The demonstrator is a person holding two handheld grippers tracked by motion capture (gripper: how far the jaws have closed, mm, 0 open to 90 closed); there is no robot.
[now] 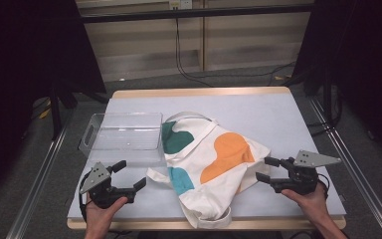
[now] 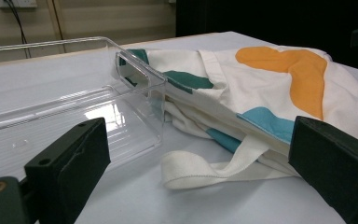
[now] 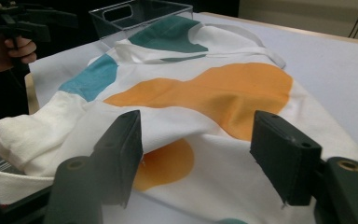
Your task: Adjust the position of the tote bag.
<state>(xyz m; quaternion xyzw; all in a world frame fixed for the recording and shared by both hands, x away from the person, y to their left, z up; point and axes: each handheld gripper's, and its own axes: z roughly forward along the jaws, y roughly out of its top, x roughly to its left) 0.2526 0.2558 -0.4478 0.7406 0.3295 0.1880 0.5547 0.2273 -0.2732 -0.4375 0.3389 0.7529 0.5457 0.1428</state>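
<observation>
A cream tote bag (image 1: pixel 211 164) with orange, green and blue patches lies crumpled in the middle of the table. My left gripper (image 1: pixel 129 175) stands open at the bag's left corner, nothing between its jaws. In the left gripper view the tote bag (image 2: pixel 270 88) lies ahead, with a loose handle strap (image 2: pixel 200 168) in front of the left gripper (image 2: pixel 198 170). My right gripper (image 1: pixel 264 169) is open at the bag's right edge. In the right gripper view the tote bag (image 3: pixel 205 93) spreads just beyond the right gripper (image 3: pixel 196 154).
A clear plastic bin (image 1: pixel 124 134) sits on the table (image 1: pixel 278 114) to the bag's left, touching it; the bin (image 2: pixel 74 112) shows close in the left gripper view. Cables run on the floor behind the table. Metal rails flank both sides.
</observation>
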